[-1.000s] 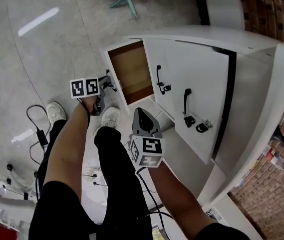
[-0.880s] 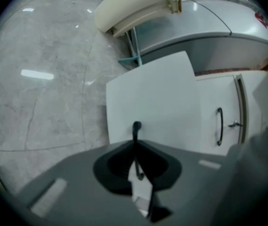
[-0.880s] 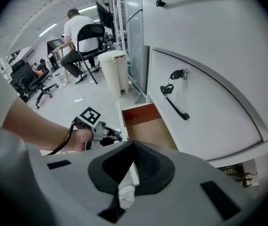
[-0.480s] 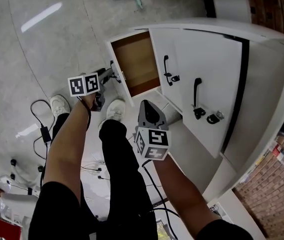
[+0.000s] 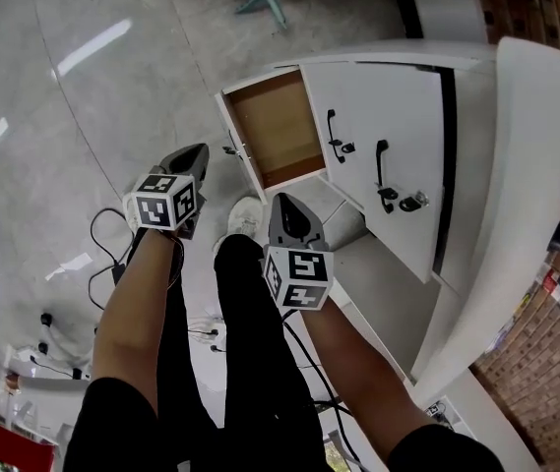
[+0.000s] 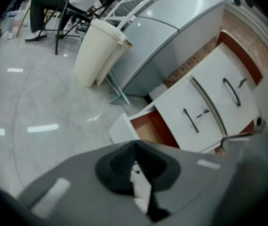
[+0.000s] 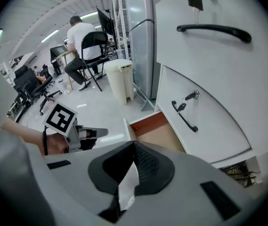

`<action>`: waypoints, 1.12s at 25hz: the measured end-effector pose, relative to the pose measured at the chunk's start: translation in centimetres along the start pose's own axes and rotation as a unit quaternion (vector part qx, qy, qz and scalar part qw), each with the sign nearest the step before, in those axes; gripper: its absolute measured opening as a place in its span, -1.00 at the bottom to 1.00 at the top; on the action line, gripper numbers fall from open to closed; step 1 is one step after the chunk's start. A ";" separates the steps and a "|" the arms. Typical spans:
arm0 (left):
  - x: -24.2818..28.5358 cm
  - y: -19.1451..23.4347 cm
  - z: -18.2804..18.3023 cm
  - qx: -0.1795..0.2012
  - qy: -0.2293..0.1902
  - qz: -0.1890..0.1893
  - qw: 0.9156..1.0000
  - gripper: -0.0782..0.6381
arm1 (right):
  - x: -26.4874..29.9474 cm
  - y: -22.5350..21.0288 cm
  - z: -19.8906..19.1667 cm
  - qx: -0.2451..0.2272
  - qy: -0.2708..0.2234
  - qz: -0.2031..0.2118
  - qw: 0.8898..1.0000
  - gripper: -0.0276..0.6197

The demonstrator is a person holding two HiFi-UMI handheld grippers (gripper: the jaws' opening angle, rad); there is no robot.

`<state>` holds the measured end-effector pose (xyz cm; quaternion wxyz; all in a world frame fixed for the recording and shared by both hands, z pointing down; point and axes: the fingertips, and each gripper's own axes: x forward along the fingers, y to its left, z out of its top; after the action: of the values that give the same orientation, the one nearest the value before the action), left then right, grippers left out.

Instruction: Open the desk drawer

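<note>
Beside the open drawer (image 5: 272, 131), left tool (image 5: 197, 154) and right tool (image 5: 279, 205) sit closed, empty; only gripper views show a seated person (image 7: 79, 44).

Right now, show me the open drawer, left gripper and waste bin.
open drawer (image 5: 278, 126), head view, brown floor
left gripper (image 5: 201, 149), head view, jaw tips
waste bin (image 6: 98, 53), left gripper view, side wall

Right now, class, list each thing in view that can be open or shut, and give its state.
Lowest white desk drawer with brown wooden inside: pulled open, no contents visible.
Middle white drawer with black handle: shut.
Upper white drawer with black handle: shut.
Left gripper: jaws shut, nothing between them.
Right gripper: jaws shut, nothing between them.
</note>
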<state>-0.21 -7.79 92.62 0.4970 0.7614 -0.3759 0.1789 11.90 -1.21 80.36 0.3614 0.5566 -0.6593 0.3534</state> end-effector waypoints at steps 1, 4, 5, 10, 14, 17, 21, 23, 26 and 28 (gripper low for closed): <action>-1.1 -0.6 0.9 0.009 -0.008 0.001 1.000 -0.79 | -0.3 0.4 0.4 0.003 -0.005 0.000 1.000 -0.92; -4.3 -2.9 3.5 0.056 -0.021 0.003 0.998 -0.79 | -1.4 1.5 2.0 0.016 -0.022 0.001 1.000 -0.92; -5.4 -4.0 4.3 0.075 -0.023 0.003 0.997 -0.79 | -1.8 1.7 2.6 0.021 -0.028 0.000 0.999 -0.92; -11.5 -8.5 9.4 0.135 -0.052 0.021 0.989 -0.79 | -5.5 3.1 7.0 0.056 -0.075 0.004 0.996 -0.92; -17.1 -11.8 14.1 0.150 -0.082 0.052 0.984 -0.79 | -10.0 4.5 11.1 0.064 -0.122 0.004 0.990 -0.92; -21.2 -15.1 17.8 0.168 -0.110 0.070 0.977 -0.79 | -14.0 5.5 14.5 0.072 -0.147 0.012 0.986 -0.92; -26.5 -19.9 21.0 0.176 -0.131 0.090 0.971 -0.79 | -20.6 6.2 18.7 0.069 -0.169 0.021 0.983 -0.92; -28.7 -22.7 23.3 0.189 -0.142 0.100 0.967 -0.79 | -23.7 5.8 21.7 0.069 -0.195 0.022 0.978 -0.92; -31.9 -26.9 27.4 0.204 -0.161 0.111 0.959 -0.79 | -28.1 4.9 26.5 0.076 -0.241 0.026 0.967 -0.92; -34.1 -29.8 30.1 0.211 -0.179 0.111 0.955 -0.79 | -31.0 4.5 29.5 0.077 -0.270 0.035 0.959 -0.92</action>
<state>-3.14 -14.47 38.75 0.2265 0.8221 -0.4942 0.1692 8.65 -11.40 38.63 0.1131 0.6340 -0.7222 0.2524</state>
